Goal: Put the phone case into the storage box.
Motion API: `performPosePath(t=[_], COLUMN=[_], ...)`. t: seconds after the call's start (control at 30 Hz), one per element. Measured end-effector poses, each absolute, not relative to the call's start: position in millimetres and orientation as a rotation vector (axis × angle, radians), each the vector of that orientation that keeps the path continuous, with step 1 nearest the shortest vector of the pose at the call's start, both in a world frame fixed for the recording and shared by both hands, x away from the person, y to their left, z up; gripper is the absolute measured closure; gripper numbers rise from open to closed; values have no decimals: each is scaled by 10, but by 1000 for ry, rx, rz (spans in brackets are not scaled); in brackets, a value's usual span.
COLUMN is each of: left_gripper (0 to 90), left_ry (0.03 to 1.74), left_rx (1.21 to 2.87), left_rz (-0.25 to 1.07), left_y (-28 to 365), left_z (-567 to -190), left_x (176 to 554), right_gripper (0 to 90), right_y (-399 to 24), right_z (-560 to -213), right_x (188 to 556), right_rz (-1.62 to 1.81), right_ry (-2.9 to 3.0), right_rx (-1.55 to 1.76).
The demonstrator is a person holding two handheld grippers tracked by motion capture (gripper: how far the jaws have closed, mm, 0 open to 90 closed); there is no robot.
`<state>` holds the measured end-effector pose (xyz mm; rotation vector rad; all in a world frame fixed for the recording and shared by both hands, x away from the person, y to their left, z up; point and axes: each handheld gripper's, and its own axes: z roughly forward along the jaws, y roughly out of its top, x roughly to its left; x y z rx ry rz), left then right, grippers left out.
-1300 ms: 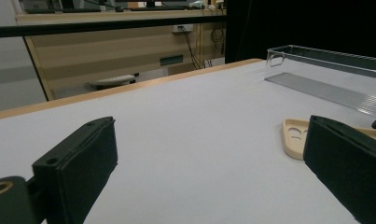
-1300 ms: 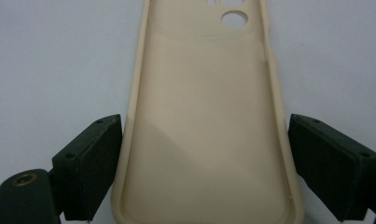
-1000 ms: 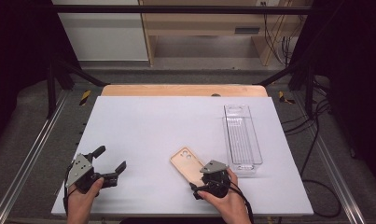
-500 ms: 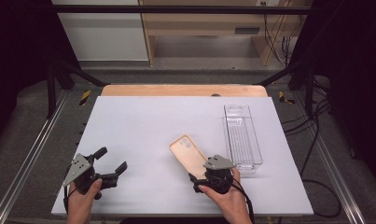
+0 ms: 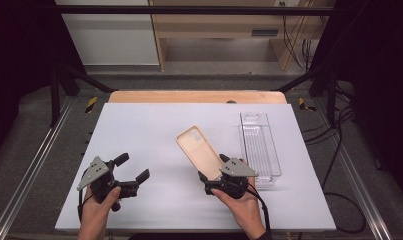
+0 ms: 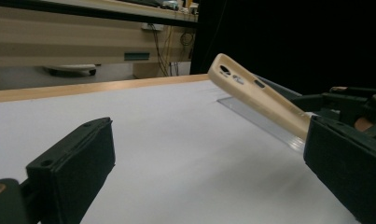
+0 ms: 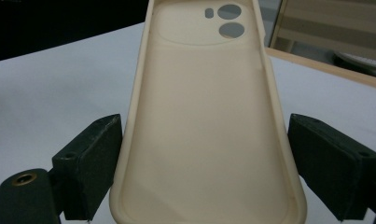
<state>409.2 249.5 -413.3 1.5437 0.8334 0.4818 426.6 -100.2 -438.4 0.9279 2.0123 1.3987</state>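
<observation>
Phone case, a beige, thin-walled shell of soft-looking plastic [image 5: 201,155], is held off the white surface [image 5: 154,130] in the high view, its near end between the jaws of the right gripper [image 5: 215,170] and its far end, the one with the camera cut-outs, tilted up and away to the left. Just right of it lies a clear, long, rectangular plastic tray [image 5: 261,147], resting flat near the right edge of the surface; nothing can be made out inside it. The left gripper [image 5: 131,170] sits at the near left, well apart from the case, with its jaws spread and nothing between them.

In the left gripper view, the two black jaws stand wide over bare surface, and the case [image 6: 258,95] shows farther off to the right, slanting upward above the tray's edge [image 6: 260,122].

The right gripper view looks along the hollow inner side of the case [image 7: 206,121]. The jaws pinch it across its width at the near end, one pad on each long edge.

It looks light and somewhat flexible, so a hard squeeze across the width would probably bow the side walls inward, and the smooth rims could slip between the pads. Holding the long edges close to an end, as now, seems sound; the thin bridge around the cut-outs looks the weakest spot.
</observation>
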Motion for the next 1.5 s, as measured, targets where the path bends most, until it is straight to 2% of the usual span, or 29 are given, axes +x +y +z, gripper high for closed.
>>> performPosePath(t=[0.5, 0.8, 1.5], left_gripper=[14, 14, 13], left_ry=[822, 837, 792], left_rx=[1589, 1583, 1559], left_rz=[447, 391, 327], left_y=[2102, 1940, 1799], left_z=[-3644, -3576, -3533], left_x=[4640, 4847, 4874], right_gripper=[126, 125, 125], right_y=[-899, -939, -861], right_z=[-4225, -4181, -4159], right_x=[4631, 4582, 4535], right_rz=[1476, 1496, 1491], right_ry=[1926, 1878, 1854], right_rx=[901, 892, 864])
